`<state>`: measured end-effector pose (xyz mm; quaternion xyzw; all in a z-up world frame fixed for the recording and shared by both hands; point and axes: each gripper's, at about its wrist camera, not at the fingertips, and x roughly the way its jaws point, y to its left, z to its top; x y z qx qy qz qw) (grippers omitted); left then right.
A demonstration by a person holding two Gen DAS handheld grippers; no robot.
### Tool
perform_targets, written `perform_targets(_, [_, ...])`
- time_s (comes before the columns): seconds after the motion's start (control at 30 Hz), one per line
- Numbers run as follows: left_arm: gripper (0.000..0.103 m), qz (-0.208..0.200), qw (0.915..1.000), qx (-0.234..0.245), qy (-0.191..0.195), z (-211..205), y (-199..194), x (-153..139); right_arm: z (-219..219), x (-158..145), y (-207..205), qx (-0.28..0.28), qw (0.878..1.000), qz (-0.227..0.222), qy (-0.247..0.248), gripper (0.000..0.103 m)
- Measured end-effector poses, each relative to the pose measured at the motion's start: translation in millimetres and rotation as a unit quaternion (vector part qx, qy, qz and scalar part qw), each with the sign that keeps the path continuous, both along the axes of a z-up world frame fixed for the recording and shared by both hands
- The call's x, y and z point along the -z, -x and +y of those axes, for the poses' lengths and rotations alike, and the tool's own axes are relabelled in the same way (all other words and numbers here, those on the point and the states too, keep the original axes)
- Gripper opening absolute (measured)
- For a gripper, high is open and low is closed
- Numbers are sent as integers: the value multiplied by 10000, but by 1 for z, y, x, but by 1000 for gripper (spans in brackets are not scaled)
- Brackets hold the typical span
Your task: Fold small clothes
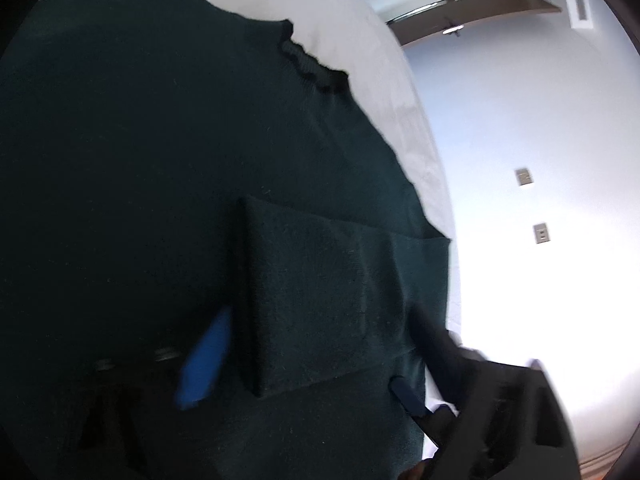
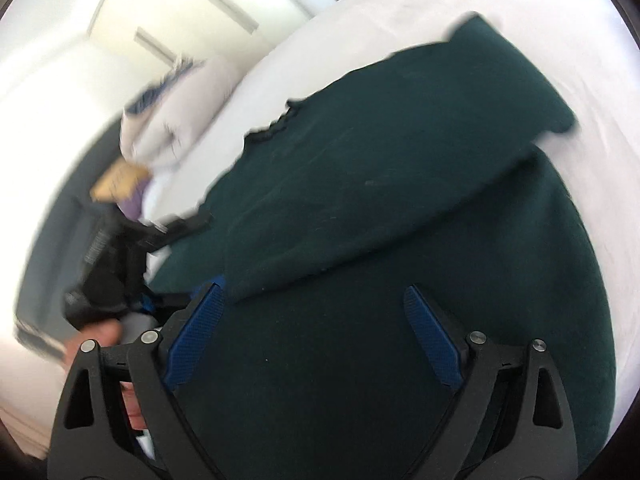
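Note:
A dark green knit sweater (image 1: 168, 168) lies spread on a white table (image 1: 360, 12), collar (image 1: 308, 60) at the far side. One sleeve (image 1: 320, 292) is folded across the body. My left gripper (image 1: 308, 372) is open just above the sweater, the folded sleeve between its blue fingers (image 1: 204, 360). In the right wrist view the sweater (image 2: 380, 360) fills the frame with a sleeve (image 2: 400, 168) folded across it. My right gripper (image 2: 316, 320) is open and empty, low over the sweater's body. The left gripper (image 2: 116, 256) shows blurred at the left.
A pale garment pile (image 2: 172, 112) lies on the white table (image 2: 400, 4) beyond the sweater, with a yellow and purple item (image 2: 124, 188) beside it. A wall with switch plates (image 1: 540, 234) stands past the table's right edge.

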<state>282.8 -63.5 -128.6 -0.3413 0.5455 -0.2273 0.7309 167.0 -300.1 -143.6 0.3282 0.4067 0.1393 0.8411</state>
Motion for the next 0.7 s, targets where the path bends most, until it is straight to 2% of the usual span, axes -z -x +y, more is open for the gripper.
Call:
perform_targets(0.03, [48, 50, 9999, 12, -158, -1, -2, 1, -13, -9, 15, 128, 9998, -54, -164, 91])
perform_targets(0.07, [26, 90, 9993, 17, -353, -2, -5, 2, -25, -14, 27, 231, 9993, -87, -264, 91])
perform_targets(0.1, [11, 92, 9990, 50, -437, -3, -7, 2, -30, -13, 25, 318, 9988, -95, -372, 91])
perform_targets(0.2, [8, 11, 9993, 106, -351, 6, -12, -5, -36, -6, 27, 382, 9979, -44, -517, 91])
perform_targets(0.3, [7, -366, 9988, 2, -340, 25, -18, -26, -50, -7, 40, 461, 9972, -31, -591, 91])
perform_targets(0.43, [7, -719, 9964, -225, -376, 57, -31, -45, -80, -25, 70, 639, 9957, -70, -673, 91])
perform_targets(0.53, [7, -850, 9939, -327, -622, 76, -38, -43, -91, -31, 76, 748, 9943, -58, -761, 91])
perform_targets(0.57, [7, -843, 9936, -384, -652, 84, -42, -39, -103, -39, 93, 776, 9940, -52, -776, 91])
perform_targets(0.7, [7, -683, 9933, -586, -729, 108, -46, -20, -114, -48, 101, 903, 9924, 46, -837, 91])
